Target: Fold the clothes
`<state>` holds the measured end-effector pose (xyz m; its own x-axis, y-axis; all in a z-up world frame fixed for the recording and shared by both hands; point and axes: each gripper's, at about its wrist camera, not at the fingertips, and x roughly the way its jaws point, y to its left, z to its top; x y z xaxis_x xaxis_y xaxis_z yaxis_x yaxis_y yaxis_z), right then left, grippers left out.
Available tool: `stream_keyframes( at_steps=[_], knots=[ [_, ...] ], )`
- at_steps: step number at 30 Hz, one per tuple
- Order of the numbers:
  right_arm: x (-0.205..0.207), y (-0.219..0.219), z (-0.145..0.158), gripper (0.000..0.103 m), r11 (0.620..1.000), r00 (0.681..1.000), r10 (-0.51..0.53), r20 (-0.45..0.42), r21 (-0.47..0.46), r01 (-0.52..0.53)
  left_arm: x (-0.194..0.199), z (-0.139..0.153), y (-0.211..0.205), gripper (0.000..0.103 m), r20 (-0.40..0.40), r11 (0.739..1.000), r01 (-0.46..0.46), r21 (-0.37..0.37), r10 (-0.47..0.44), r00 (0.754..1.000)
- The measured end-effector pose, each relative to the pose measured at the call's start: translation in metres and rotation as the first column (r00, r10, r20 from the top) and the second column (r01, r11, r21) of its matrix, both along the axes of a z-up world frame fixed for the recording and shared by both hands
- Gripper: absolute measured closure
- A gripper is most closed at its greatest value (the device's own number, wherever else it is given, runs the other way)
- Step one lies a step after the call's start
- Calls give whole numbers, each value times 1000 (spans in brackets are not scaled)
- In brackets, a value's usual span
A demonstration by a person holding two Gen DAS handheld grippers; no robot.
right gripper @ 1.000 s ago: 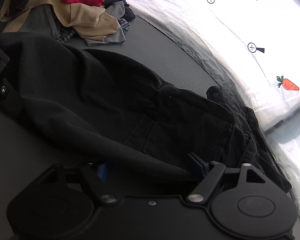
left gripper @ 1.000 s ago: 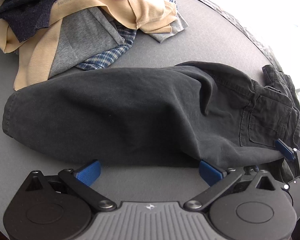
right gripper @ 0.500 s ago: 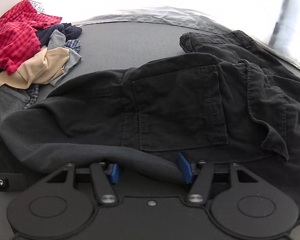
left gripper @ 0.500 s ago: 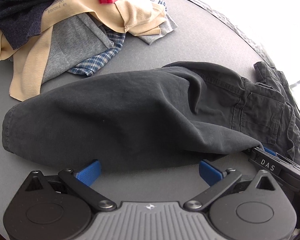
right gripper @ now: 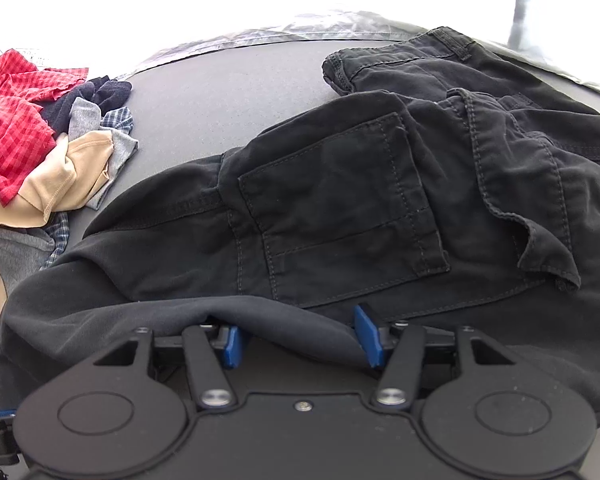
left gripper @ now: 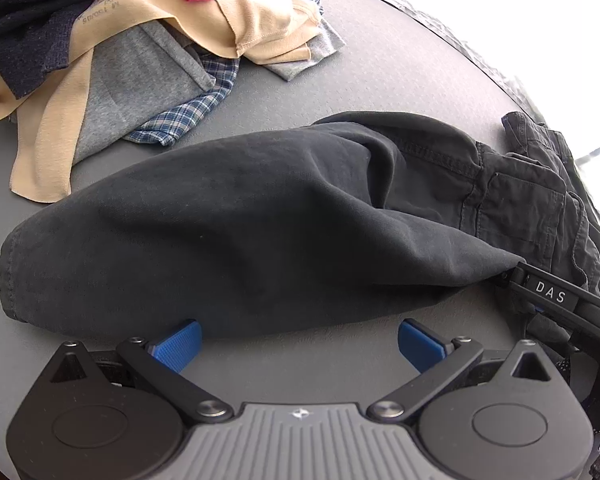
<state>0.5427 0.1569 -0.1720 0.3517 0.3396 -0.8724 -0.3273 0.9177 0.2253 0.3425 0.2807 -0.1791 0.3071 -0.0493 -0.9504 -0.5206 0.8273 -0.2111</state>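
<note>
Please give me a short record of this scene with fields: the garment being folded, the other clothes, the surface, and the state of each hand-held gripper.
garment: black trousers, spread across the table, back pocket facing up
other clothes: unfolded pile beyond the trousers, with red checked, beige, grey, navy and blue plaid pieces
surface: grey table
left hand-held gripper: open, at the near edge of a trouser leg, nothing between its fingers
right hand-held gripper: a fold of the trousers lies between its fingers; full pinch not clear

one black trousers [left gripper: 260,216], one clothes pile [left gripper: 132,52], two tongs [left gripper: 300,340].
</note>
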Motion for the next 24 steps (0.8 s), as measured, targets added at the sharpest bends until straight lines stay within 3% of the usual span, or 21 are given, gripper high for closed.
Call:
stream_keyframes(
  at_steps=[6,14,18,24],
  knots=[
    [3,-6,0,50,998,999,-46,-20,39,47,1,2,-2,0,0,1000,5,6,-5,1000],
    [6,-34,-5,75,966,978,-177,-106,170,194,1,12,-7,0,11,999,15,37,-16,1000],
    [-2,-50,-3,80,944,966,-213,-145,225,242,-5,24,-15,0,28,998,24,62,-26,999],
    [-24,-77,12,81,926,960,-255,-112,257,276,-22,42,-40,0,45,993,43,107,-48,998]
  ],
)
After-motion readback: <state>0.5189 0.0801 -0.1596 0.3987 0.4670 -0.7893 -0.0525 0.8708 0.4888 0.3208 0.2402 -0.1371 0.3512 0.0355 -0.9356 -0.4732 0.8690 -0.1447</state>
